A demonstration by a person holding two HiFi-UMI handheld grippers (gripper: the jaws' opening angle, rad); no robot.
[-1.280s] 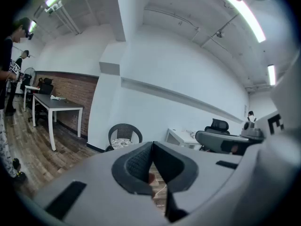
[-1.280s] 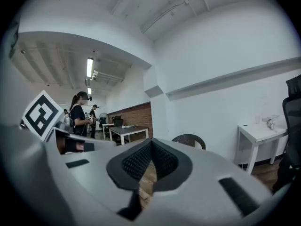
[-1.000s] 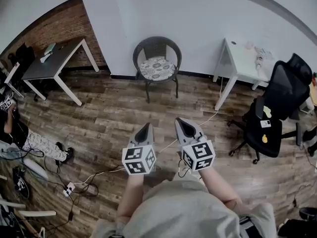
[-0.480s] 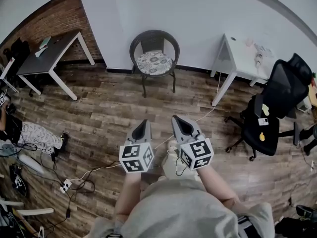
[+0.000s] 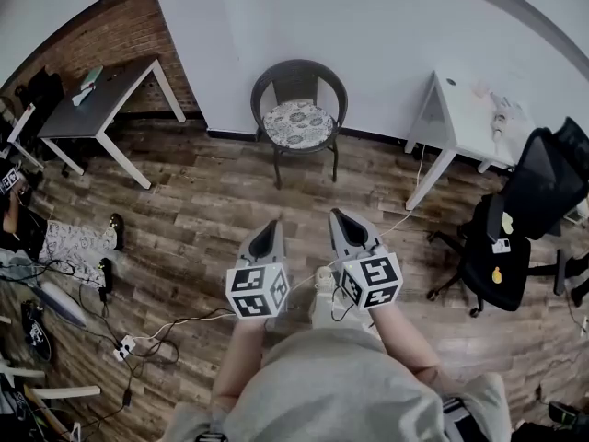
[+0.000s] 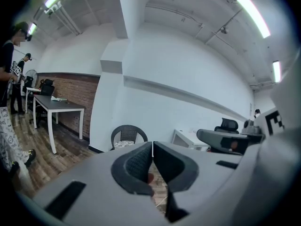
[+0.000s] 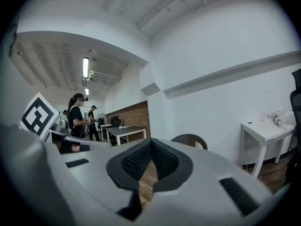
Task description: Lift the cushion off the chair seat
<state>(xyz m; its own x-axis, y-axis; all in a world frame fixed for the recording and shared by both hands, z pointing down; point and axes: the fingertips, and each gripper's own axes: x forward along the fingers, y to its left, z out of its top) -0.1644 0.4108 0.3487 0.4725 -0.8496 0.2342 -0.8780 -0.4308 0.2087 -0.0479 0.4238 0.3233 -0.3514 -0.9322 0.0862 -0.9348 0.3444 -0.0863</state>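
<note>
My left claw (image 5: 270, 230) and right claw (image 5: 340, 219) are both closed, empty. Cushion (image 5: 297, 123) lies on the chair (image 5: 300, 75), well ahead of them.

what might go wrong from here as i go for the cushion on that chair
1. A white cable crosses the floor between you and the chair; you might trip on it.
2. The left gripper and right gripper have their fingers shut; unless opened, they would likely shove the cushion rather than grip it.
</note>
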